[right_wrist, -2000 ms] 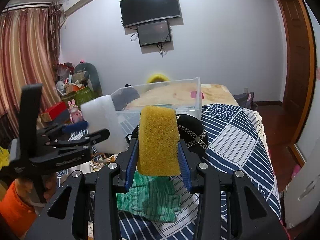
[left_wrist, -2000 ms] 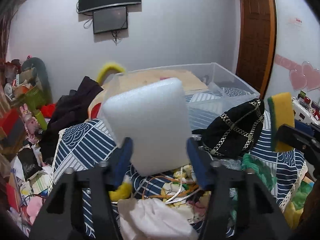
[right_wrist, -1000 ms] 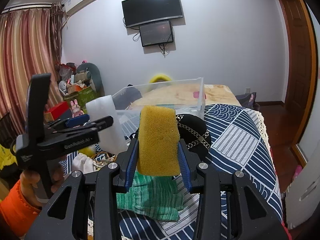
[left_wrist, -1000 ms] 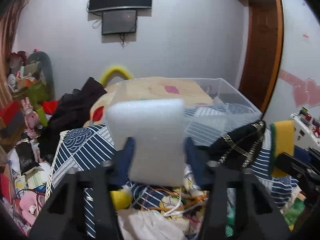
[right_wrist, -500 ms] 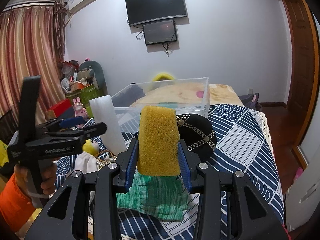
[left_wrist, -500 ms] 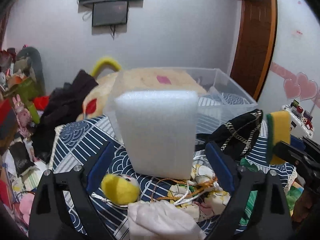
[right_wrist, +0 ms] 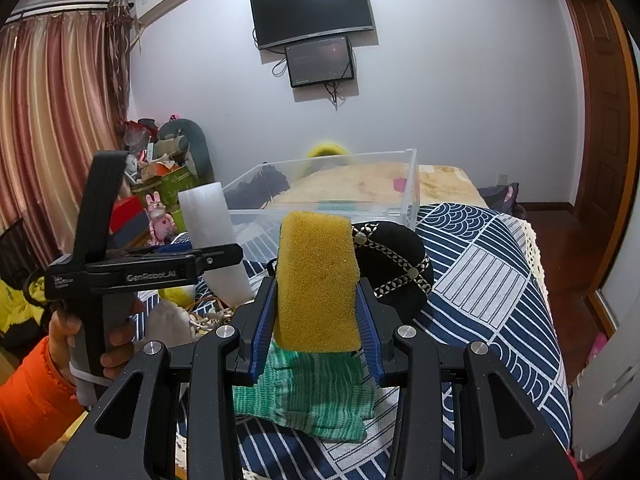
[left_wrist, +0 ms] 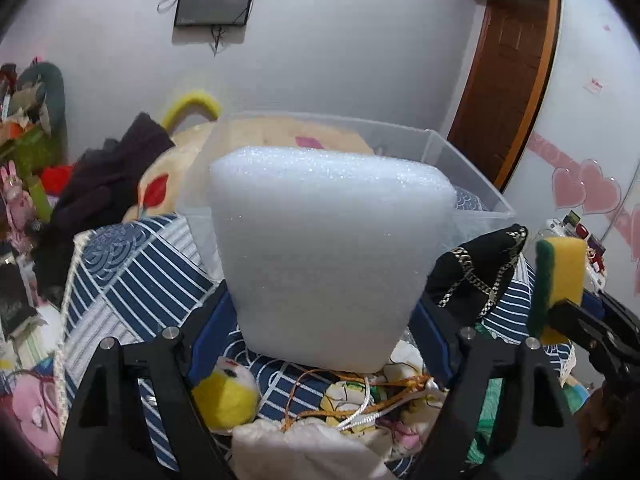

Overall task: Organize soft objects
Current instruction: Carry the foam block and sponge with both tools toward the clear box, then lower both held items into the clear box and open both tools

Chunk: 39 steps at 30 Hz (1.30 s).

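My left gripper point(left_wrist: 324, 332) is shut on a white foam block point(left_wrist: 328, 256) and holds it above the bed, in front of a clear plastic bin point(left_wrist: 464, 168). The block also shows in the right wrist view point(right_wrist: 212, 248), with the left gripper point(right_wrist: 216, 258) beside it. My right gripper point(right_wrist: 316, 320) is shut on a yellow sponge point(right_wrist: 316, 284) with a green scrub side, which also shows in the left wrist view point(left_wrist: 560, 276). The bin point(right_wrist: 412, 184) stands behind both.
On the blue patterned bedspread point(right_wrist: 496, 280) lie a black cap with gold trim point(right_wrist: 396, 264), a green knit cloth point(right_wrist: 316, 396), a yellow plush toy point(left_wrist: 224, 396), a white cloth point(left_wrist: 304, 452) and cords. Clutter is piled at the left wall point(right_wrist: 160, 172). A door point(left_wrist: 516, 80) is on the right.
The left gripper closed back onto the white foam block after standing open half a second ago, and moved nearer the bin. The right gripper kept still with the sponge.
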Each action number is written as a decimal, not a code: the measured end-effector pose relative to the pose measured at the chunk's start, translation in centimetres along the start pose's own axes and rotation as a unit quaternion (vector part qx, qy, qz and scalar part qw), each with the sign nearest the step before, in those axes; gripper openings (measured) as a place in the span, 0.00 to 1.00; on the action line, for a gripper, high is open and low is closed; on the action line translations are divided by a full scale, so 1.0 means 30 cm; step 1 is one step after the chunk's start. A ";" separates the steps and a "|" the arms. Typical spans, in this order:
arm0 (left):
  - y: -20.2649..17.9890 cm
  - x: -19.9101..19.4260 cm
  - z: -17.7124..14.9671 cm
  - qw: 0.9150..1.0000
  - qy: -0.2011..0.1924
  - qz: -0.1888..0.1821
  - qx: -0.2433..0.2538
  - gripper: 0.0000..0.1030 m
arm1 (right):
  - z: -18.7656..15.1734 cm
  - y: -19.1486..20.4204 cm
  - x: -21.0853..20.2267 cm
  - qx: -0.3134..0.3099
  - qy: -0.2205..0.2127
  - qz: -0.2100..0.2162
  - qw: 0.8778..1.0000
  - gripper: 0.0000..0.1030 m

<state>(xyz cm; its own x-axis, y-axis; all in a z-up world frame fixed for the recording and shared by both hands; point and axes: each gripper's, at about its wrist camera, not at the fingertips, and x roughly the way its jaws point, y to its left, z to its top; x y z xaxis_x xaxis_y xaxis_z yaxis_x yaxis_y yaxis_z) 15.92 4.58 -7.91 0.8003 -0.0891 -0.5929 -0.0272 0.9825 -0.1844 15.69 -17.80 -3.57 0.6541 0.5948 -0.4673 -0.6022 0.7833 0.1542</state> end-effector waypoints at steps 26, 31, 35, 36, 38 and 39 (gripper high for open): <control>0.007 0.066 0.315 0.997 -0.028 0.059 0.042 0.79 | 0.298 -0.017 0.243 -0.039 0.019 -0.055 0.998 0.34; 0.023 0.172 0.299 0.997 0.015 0.067 0.044 0.79 | 0.276 -0.025 0.331 -0.044 0.058 -0.063 0.995 0.34; 0.023 0.231 0.283 0.996 0.055 0.053 0.042 0.80 | 0.261 -0.033 0.386 -0.048 0.089 -0.069 0.992 0.34; 0.017 0.237 0.279 0.996 0.062 0.049 0.043 0.80 | 0.256 -0.031 0.397 -0.051 0.098 -0.071 0.991 0.34; 0.013 0.248 0.270 0.995 0.071 0.051 0.050 0.80 | 0.249 -0.030 0.411 -0.056 0.113 -0.070 0.990 0.35; 0.011 0.253 0.266 0.994 0.075 0.054 0.052 0.80 | 0.243 -0.028 0.414 -0.059 0.119 -0.070 0.989 0.35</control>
<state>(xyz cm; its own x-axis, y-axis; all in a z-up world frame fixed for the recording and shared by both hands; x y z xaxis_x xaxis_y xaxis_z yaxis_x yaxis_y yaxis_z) 26.77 5.55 -6.20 0.6973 0.0026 -0.7168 -0.0404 0.9985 -0.0357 27.66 -9.74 -3.16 0.6177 0.4111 -0.6704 -0.5714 0.8203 -0.0234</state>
